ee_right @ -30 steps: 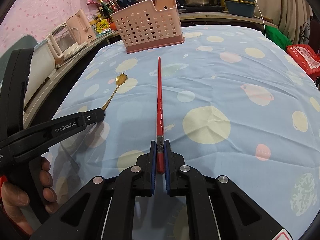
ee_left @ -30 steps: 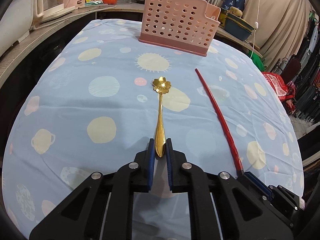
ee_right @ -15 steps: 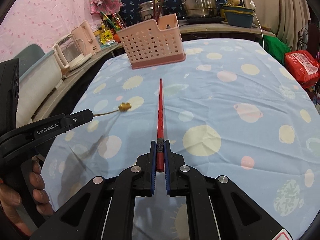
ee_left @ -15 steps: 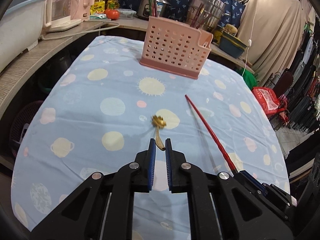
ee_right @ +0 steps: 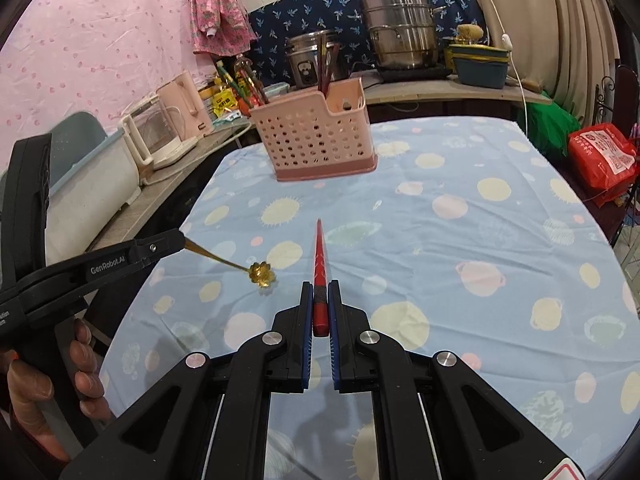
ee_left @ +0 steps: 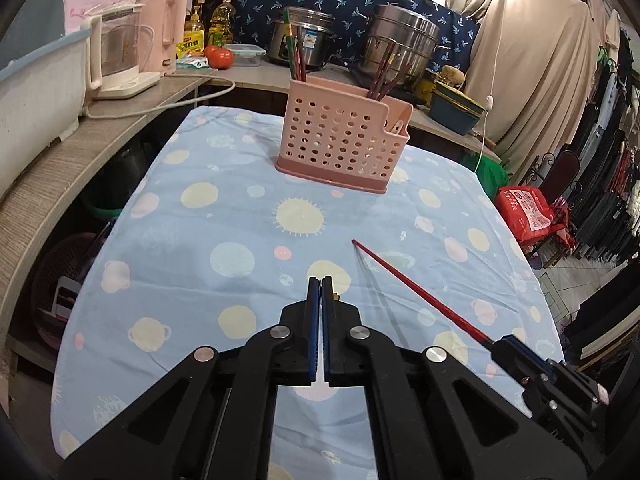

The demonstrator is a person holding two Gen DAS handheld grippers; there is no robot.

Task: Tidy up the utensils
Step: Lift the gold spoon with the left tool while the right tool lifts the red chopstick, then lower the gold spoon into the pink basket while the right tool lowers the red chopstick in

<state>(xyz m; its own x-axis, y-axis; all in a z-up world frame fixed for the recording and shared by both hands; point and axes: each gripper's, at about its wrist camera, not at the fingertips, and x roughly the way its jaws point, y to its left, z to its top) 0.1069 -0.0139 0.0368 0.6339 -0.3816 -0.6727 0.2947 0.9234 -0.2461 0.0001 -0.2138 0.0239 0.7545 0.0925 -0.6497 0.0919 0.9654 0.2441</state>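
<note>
My left gripper (ee_left: 321,282) is shut on a gold flower-headed spoon (ee_right: 260,274), held in the air with the bowl drooping down; in the left wrist view the spoon is almost hidden behind the fingers. The left gripper also shows in the right wrist view (ee_right: 178,240). My right gripper (ee_right: 320,288) is shut on a red chopstick (ee_right: 319,256) and holds it above the cloth; it also shows in the left wrist view (ee_left: 416,292). A pink perforated utensil basket (ee_left: 340,144) stands at the table's far end (ee_right: 320,140), with several chopsticks in it.
The table wears a blue cloth with spots (ee_left: 240,232). A counter on the left holds a kettle (ee_left: 120,56), bottles and a tomato (ee_left: 219,57). Steel pots (ee_left: 400,40) stand behind the basket. A red bag (ee_left: 528,212) lies off the right edge.
Both grippers have risen off the cloth with their utensils. The spoon has tipped down out of the left wrist view. The basket looks nearer.
</note>
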